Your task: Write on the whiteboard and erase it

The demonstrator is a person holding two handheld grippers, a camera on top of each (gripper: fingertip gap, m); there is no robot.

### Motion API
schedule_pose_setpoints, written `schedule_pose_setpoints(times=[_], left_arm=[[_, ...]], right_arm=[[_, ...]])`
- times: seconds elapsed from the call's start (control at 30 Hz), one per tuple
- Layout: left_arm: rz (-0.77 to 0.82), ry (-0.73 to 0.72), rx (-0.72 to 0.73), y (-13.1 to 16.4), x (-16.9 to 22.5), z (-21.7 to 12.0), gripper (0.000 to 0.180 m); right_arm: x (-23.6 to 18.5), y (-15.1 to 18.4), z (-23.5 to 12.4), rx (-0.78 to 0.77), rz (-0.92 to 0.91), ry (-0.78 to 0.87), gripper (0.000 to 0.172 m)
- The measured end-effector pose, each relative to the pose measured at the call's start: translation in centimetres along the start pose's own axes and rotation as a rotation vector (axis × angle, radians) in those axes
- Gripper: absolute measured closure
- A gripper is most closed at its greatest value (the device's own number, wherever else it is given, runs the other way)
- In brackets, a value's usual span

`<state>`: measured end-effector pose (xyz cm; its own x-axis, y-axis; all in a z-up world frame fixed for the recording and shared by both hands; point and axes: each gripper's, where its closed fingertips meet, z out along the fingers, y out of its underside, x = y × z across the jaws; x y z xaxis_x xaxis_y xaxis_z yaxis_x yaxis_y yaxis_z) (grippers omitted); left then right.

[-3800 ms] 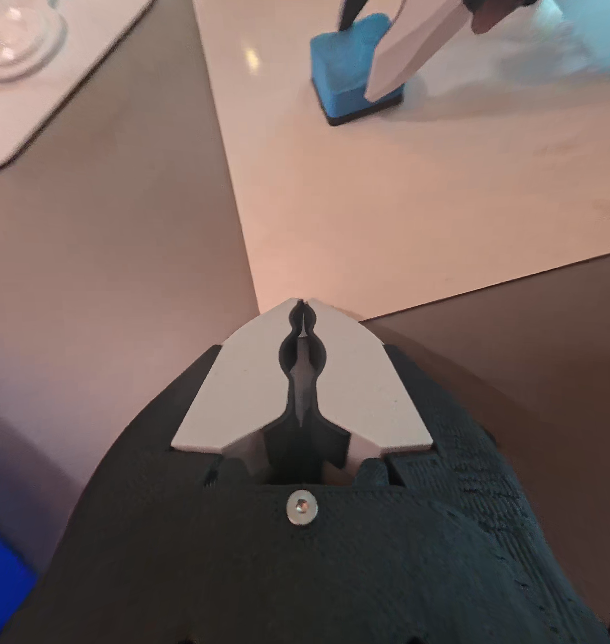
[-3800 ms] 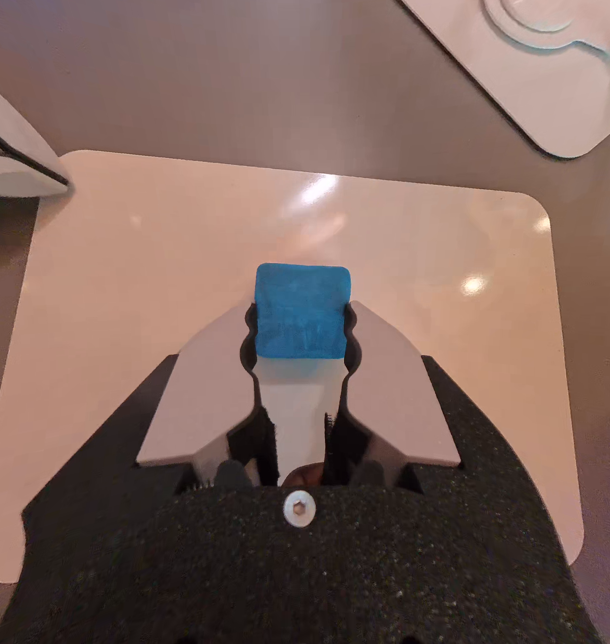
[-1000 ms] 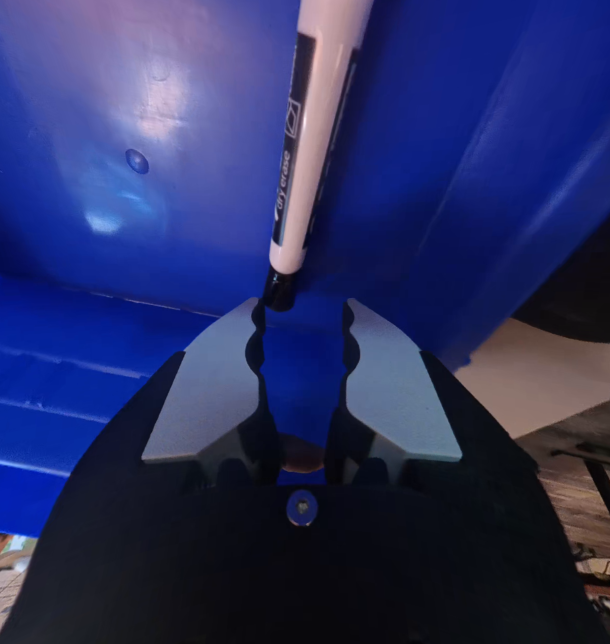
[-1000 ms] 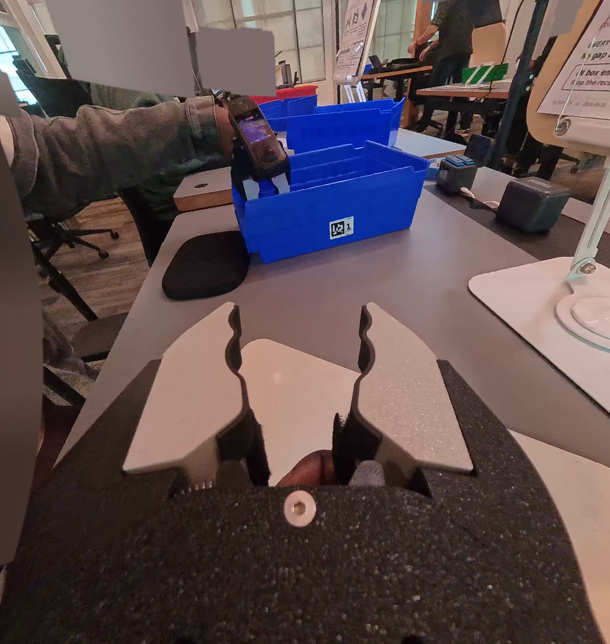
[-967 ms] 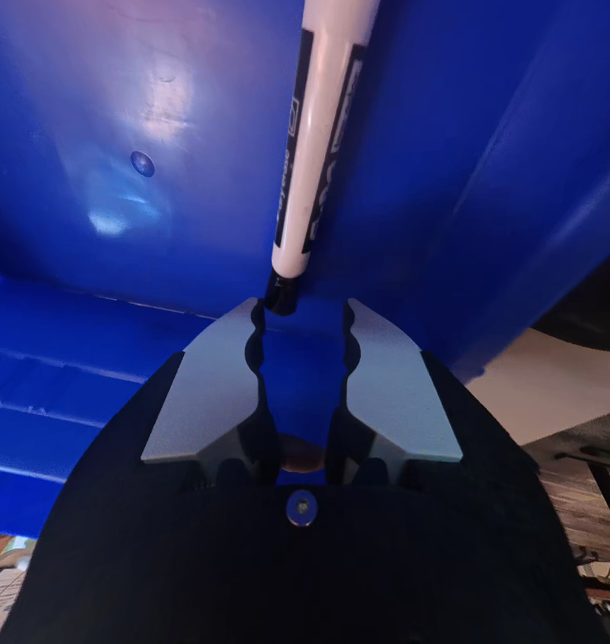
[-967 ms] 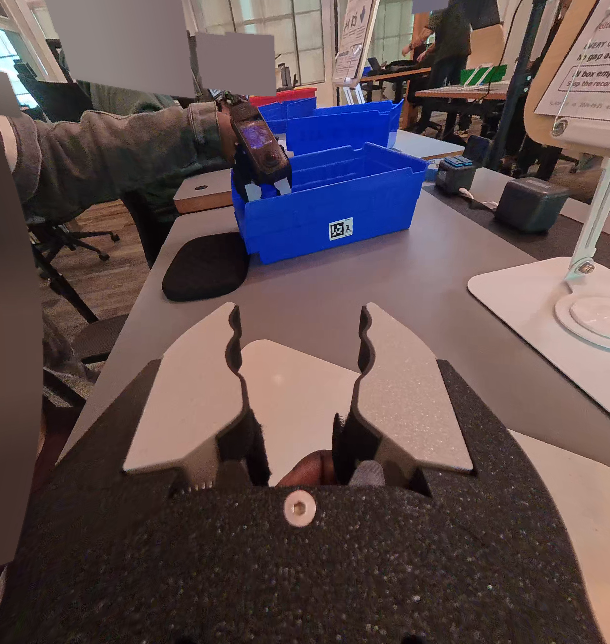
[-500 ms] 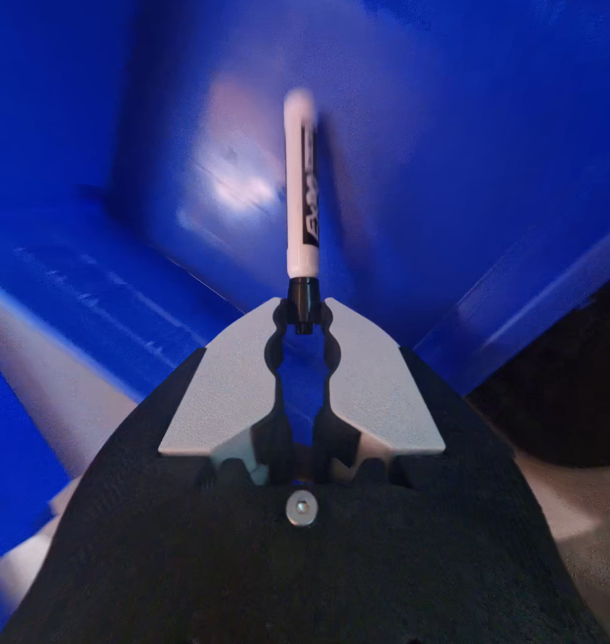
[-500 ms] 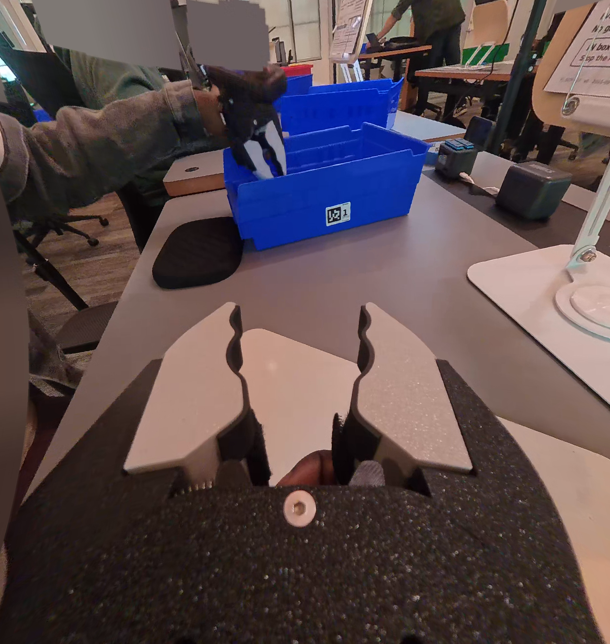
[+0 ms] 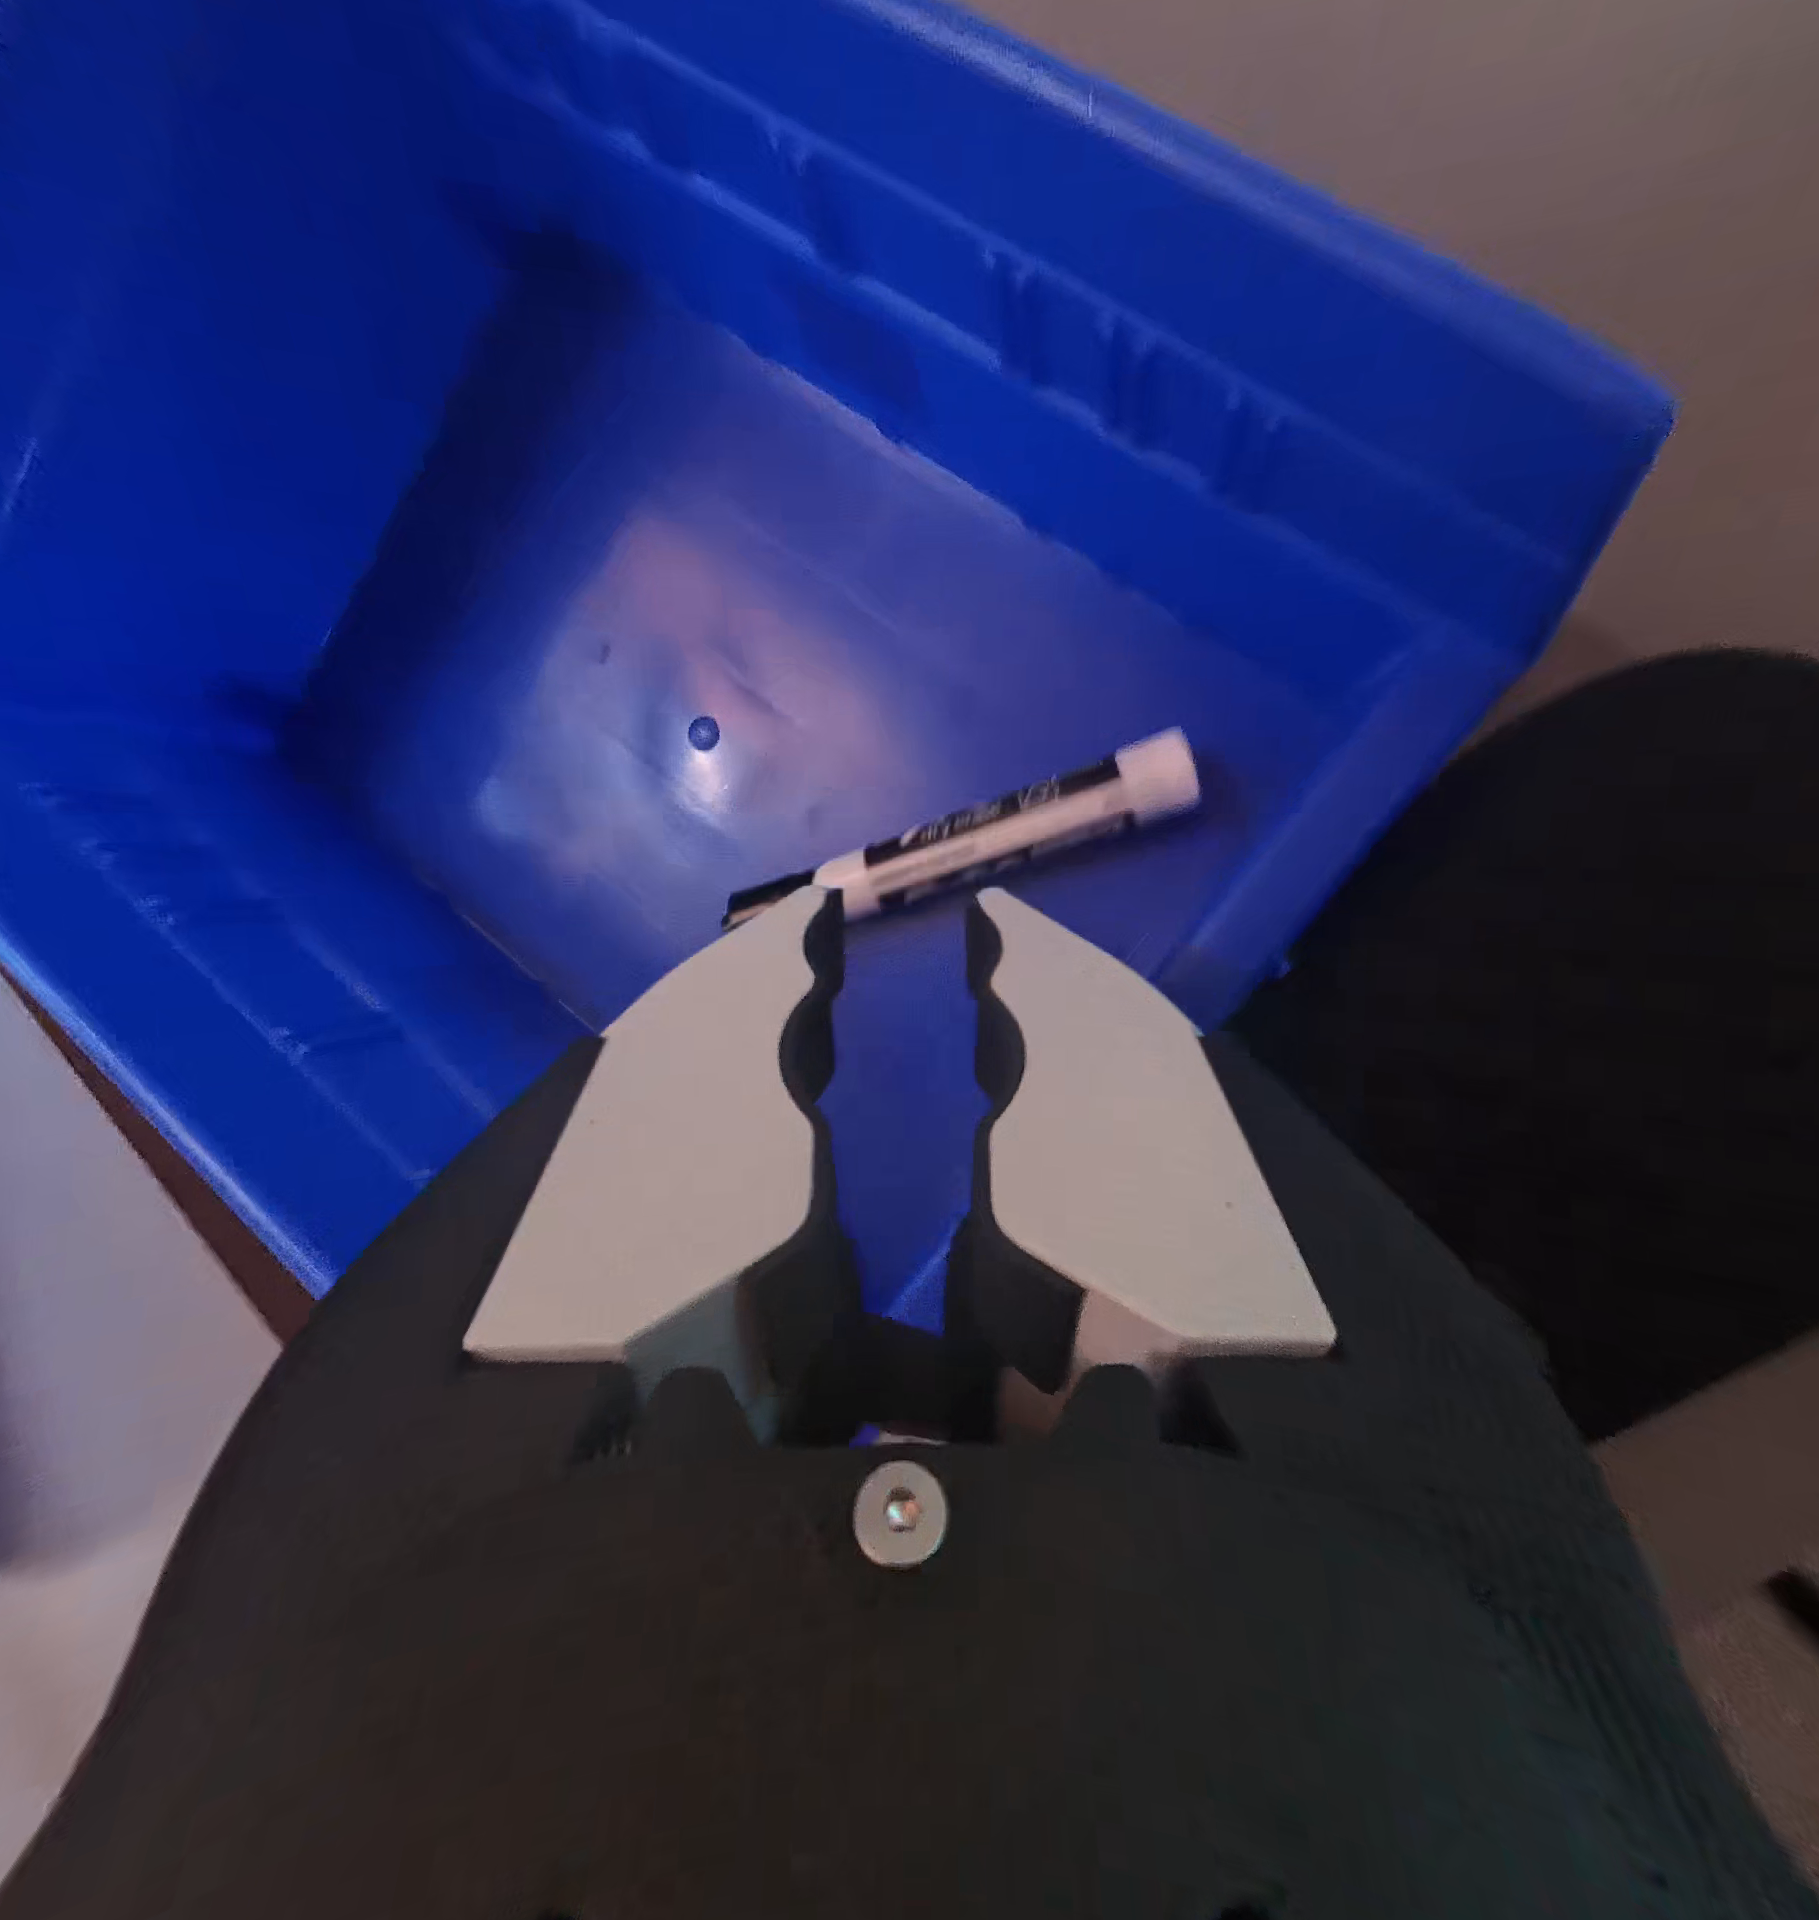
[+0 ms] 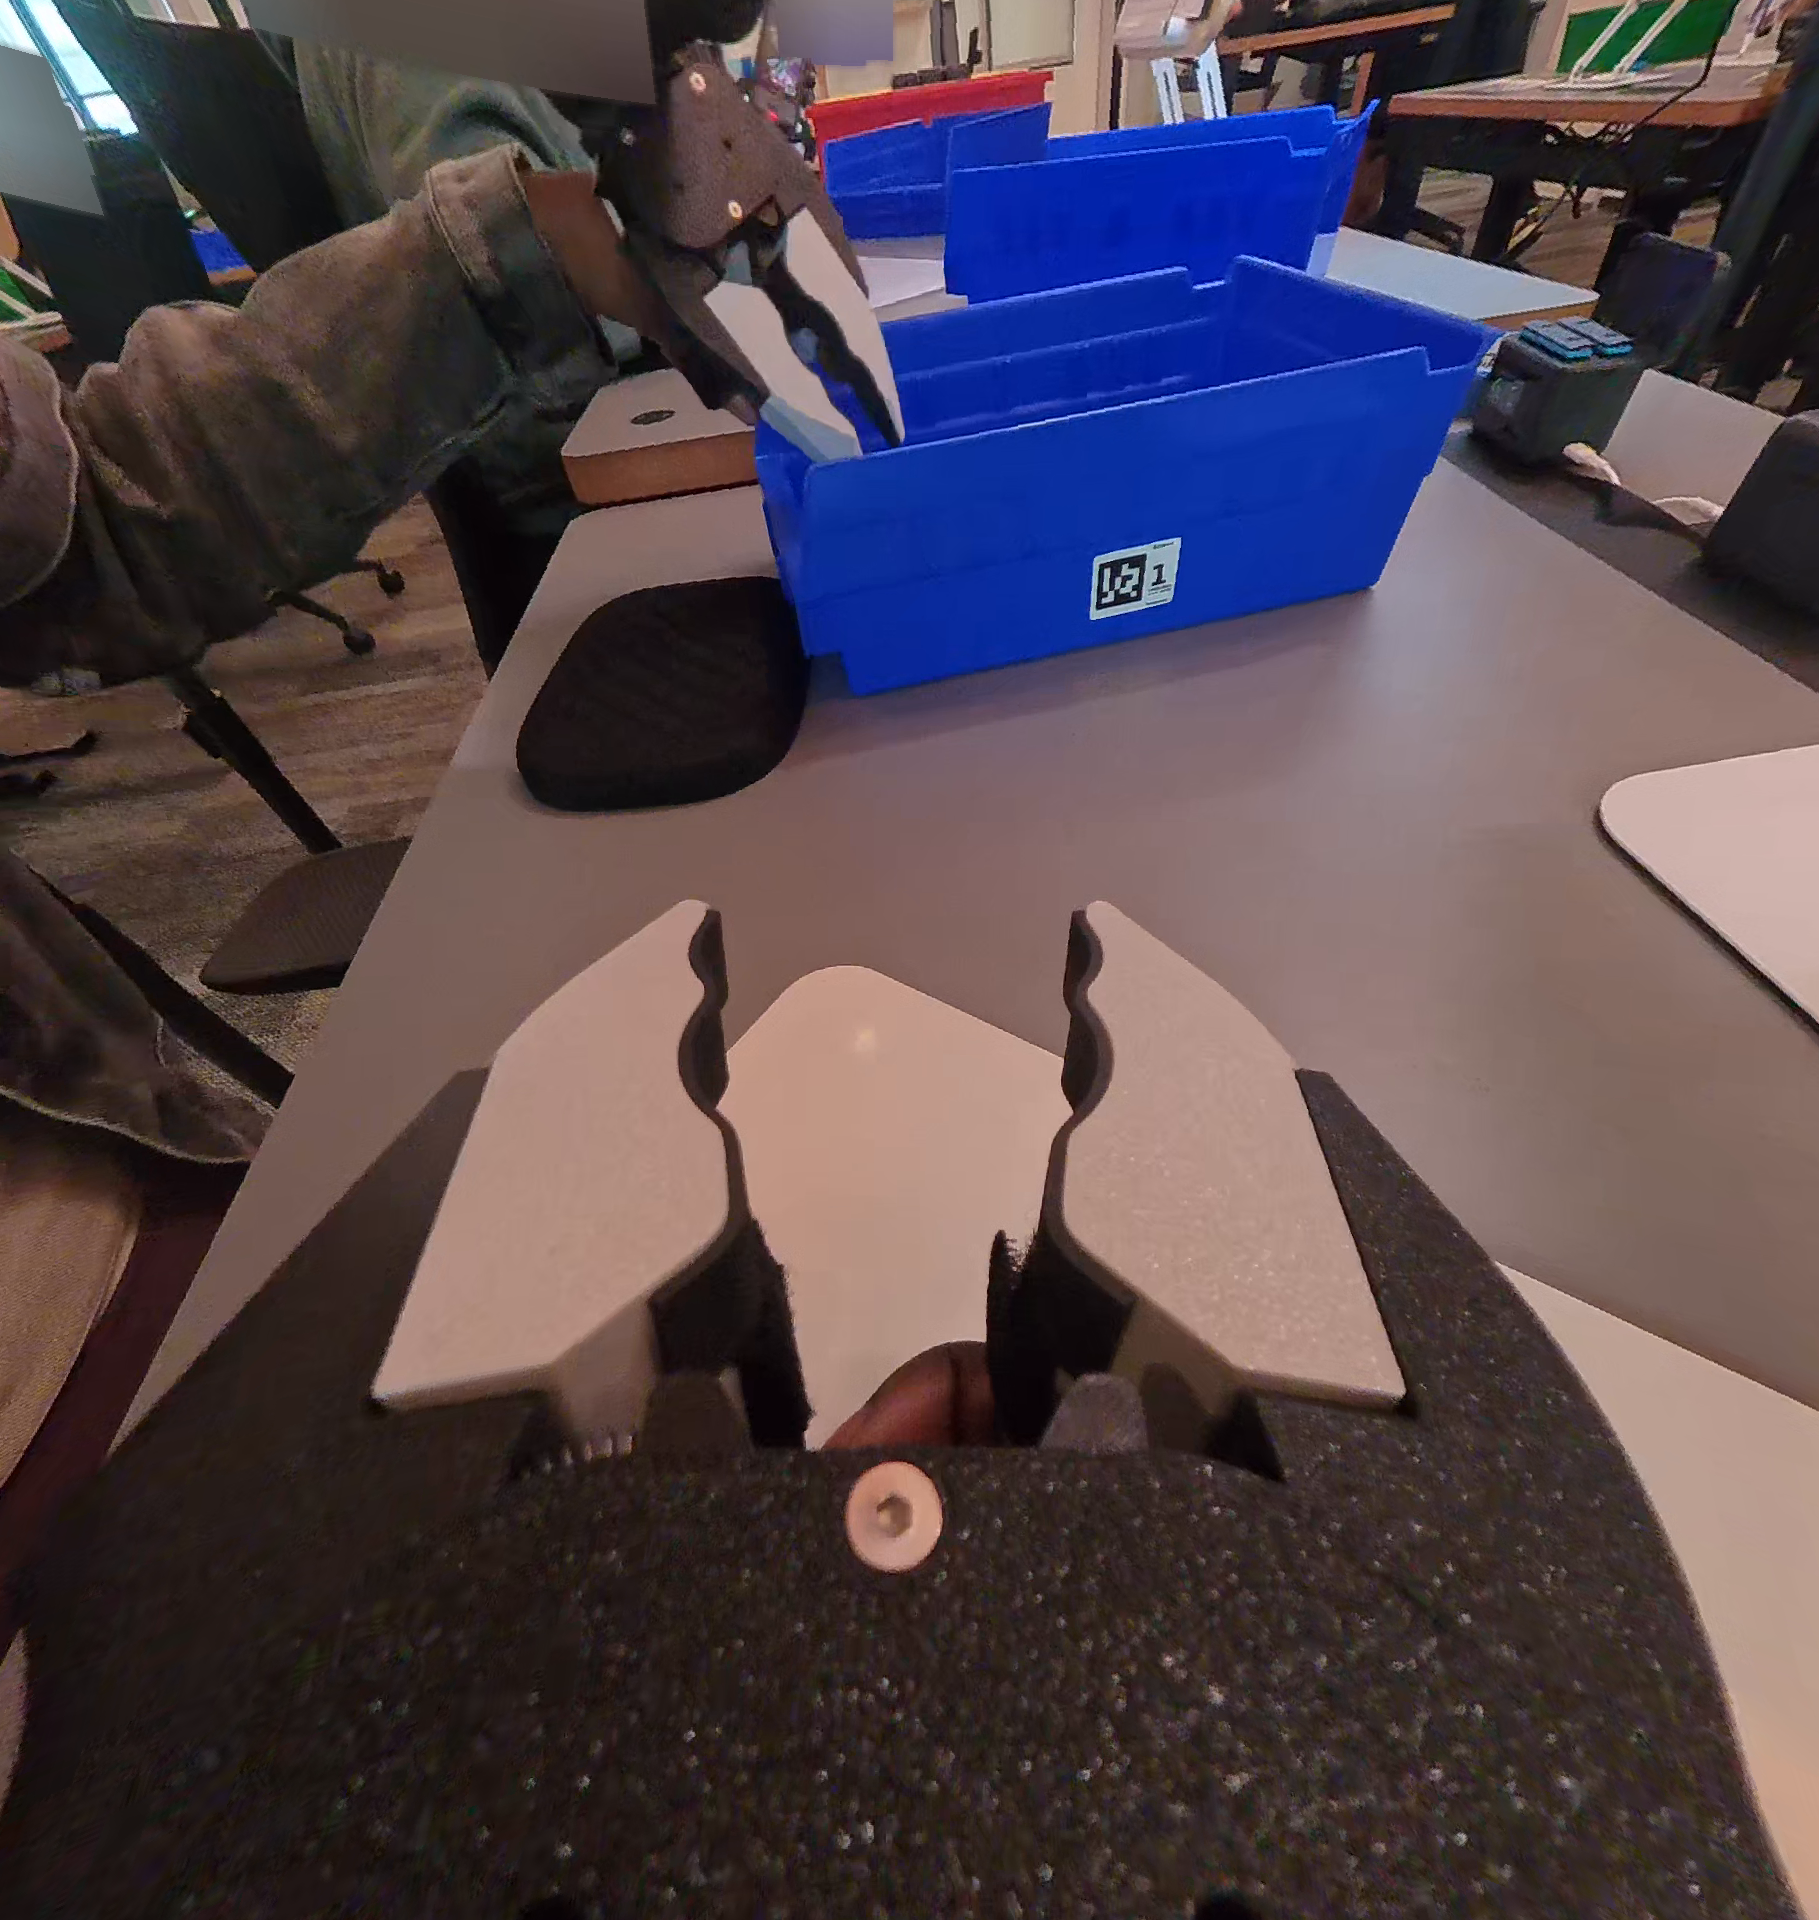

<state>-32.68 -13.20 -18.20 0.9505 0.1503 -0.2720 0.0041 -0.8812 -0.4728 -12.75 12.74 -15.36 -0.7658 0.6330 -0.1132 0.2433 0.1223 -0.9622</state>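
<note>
A grey bench (image 10: 1248,831) carries a blue bin (image 10: 988,540) near its far left corner, a black pad (image 10: 666,696) touching the bin's left end; a white whiteboard (image 10: 884,1091) at the near edge is mostly hidden behind the right gripper (image 10: 894,925), whose jaws are spread with nothing between them. The left gripper (image 9: 905,904) hangs over the bin, jaws slightly parted, nothing pinched; the marker (image 9: 998,831) lies blurred on the bin floor, its dark tip cut off behind one fingertip.

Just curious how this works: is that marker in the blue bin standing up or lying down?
Lying down. The dry-erase marker rests flat on the blue bin's floor, beyond the left gripper.
</note>
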Motion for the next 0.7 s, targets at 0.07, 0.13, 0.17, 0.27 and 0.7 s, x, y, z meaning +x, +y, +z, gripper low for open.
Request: schedule_pose_setpoints(times=[0.07, 0.13, 0.17, 0.27, 0.7], left_arm=[[0.174, 0.012, -0.081, 0.7, -0.5, 0.8, 0.151], [0.353, 0.002, -0.198, 1.5, -1.7, 1.6, 0.144], [0.435, 0.011, -0.265, 1.9, -2.2, 2.0, 0.137], [0.582, 0.075, -0.353, 2.1, -3.3, 3.6, 0.134], [0.757, 0.376, -0.438, 0.5, -4.4, 8.9, 0.131]], right_arm=[[0.0, 0.1, 0.0, -0.002, 0.004, -0.005, 0.108], [-0.1, 0.2, 0.1, -0.007, 0.001, -0.009, 0.108], [-0.1, 0.2, 0.1, -0.010, -0.001, -0.010, 0.108], [-0.1, 0.4, 0.0, -0.018, -0.003, -0.011, 0.108], [0.8, 1.5, -0.2, -0.046, 0.033, -0.006, 0.108]])
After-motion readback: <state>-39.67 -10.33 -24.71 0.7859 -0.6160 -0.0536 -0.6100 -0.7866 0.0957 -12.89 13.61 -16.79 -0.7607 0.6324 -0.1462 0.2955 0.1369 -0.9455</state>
